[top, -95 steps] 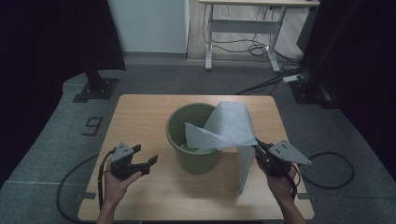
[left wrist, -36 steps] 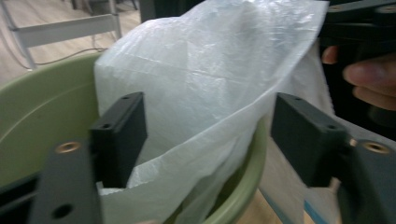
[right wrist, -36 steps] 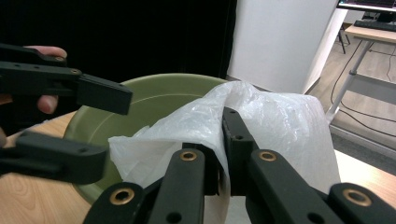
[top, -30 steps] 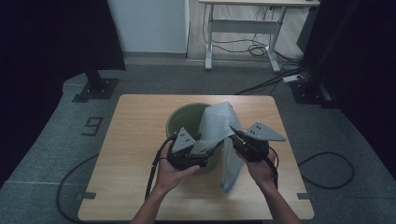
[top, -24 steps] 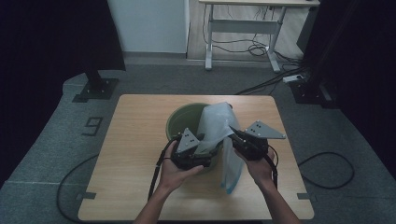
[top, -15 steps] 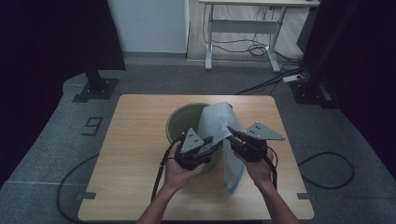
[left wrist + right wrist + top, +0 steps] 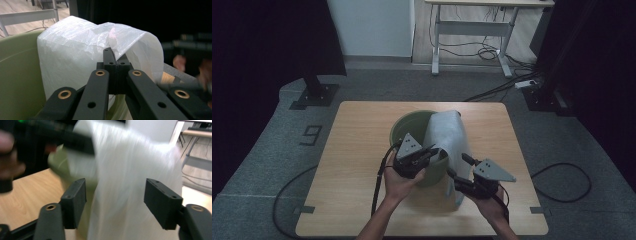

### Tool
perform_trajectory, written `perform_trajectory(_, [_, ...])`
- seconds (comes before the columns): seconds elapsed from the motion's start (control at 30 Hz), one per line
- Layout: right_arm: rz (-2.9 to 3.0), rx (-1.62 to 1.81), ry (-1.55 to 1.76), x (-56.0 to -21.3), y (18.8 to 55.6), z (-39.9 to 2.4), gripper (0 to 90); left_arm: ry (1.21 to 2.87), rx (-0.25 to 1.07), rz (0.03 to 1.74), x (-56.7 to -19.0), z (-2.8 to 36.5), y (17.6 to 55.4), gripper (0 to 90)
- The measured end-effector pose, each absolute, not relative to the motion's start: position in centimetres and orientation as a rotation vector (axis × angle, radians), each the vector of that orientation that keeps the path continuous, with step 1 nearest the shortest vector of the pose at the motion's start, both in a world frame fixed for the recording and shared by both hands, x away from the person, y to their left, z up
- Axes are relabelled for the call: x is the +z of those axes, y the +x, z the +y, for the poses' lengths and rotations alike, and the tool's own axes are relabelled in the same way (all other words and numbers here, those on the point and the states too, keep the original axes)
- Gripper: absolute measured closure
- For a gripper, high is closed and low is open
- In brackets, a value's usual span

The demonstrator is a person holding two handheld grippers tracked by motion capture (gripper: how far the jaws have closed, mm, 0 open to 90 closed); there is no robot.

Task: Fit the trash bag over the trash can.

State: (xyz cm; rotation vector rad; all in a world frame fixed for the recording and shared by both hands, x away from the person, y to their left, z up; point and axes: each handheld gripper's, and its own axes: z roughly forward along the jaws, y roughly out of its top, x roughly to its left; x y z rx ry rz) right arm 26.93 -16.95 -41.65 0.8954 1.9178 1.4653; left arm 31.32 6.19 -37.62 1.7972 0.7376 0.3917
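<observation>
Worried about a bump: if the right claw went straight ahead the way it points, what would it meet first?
Most likely the white plastic bag, hanging right before the open right claw; the green bucket lies behind, though depth is blurred.

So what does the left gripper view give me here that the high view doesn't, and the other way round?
The left gripper view shows the left claw up close, its jaws pressed together on a fold of the white plastic bag, and the crinkled film. The high view shows the wooden table, both hands, the right claw with jaws apart beside the bag's hanging end, the trailing cables and the desk behind. Both show the green bucket with the bag draped over its rim.
</observation>
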Motion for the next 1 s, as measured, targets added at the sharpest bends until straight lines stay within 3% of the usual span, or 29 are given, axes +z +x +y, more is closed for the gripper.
perform_trajectory(0.2, [1.954,1.392,0.981,-46.0,26.5,-17.0,25.5,1.787,0.393,0.747,-37.3,6.3,31.4,89.3])
perform_trajectory(0.4, [1.963,1.384,1.088,-48.7,27.6,-17.4,27.5,1.786,0.395,0.745,-37.1,6.3,31.4,89.2])
perform_trajectory(0.47, [1.95,1.382,1.086,-49.0,27.7,-17.5,38.3,1.79,0.395,0.743,-37.2,6.3,31.4,89.2])
perform_trajectory(0.6, [1.931,1.374,1.089,-48.7,28.2,-18.6,72.5,1.79,0.392,0.738,-37.2,6.4,31.3,89.1])
perform_trajectory(0.7, [1.87,1.39,1.079,-47.5,28.5,-20.1,87.9,1.804,0.394,0.7,-37.3,6.7,30.9,88.8])
perform_trajectory(0.87, [1.781,1.417,1.04,-45.1,28.4,-21.3,88.5,1.808,0.401,0.708,-37.3,7.8,30.6,88.8])
perform_trajectory(1.0, [1.712,1.43,0.952,-41.2,28.1,-21.5,88.6,1.801,0.402,0.723,-37.2,8.9,30.8,88.1])
